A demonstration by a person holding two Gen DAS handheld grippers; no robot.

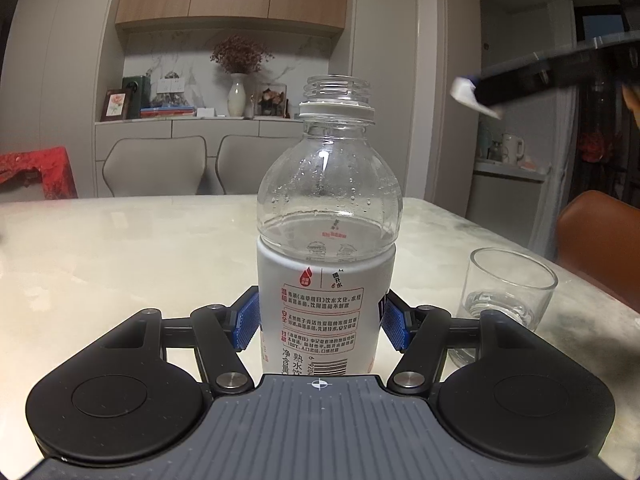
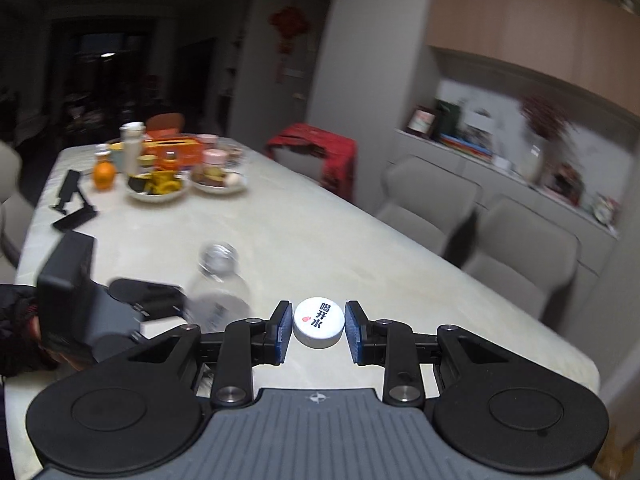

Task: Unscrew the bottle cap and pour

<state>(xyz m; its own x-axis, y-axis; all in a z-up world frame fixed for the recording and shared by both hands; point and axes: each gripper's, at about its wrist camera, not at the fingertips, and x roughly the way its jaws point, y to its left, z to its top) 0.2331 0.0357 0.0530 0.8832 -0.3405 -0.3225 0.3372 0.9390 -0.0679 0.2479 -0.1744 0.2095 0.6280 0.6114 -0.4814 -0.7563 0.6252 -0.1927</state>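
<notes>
The left gripper clamps the uncapped, part-filled bottle upright on the table, an apparently empty glass near its right, while the right gripper pinches the cap.

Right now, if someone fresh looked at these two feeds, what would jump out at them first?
The uncapped bottle stands upright on the table, clamped at its label by the left gripper. The white cap sits between the right gripper pads, off to the bottle's right. A glass waits beside the bottle; whether it holds water is unclear.
</notes>
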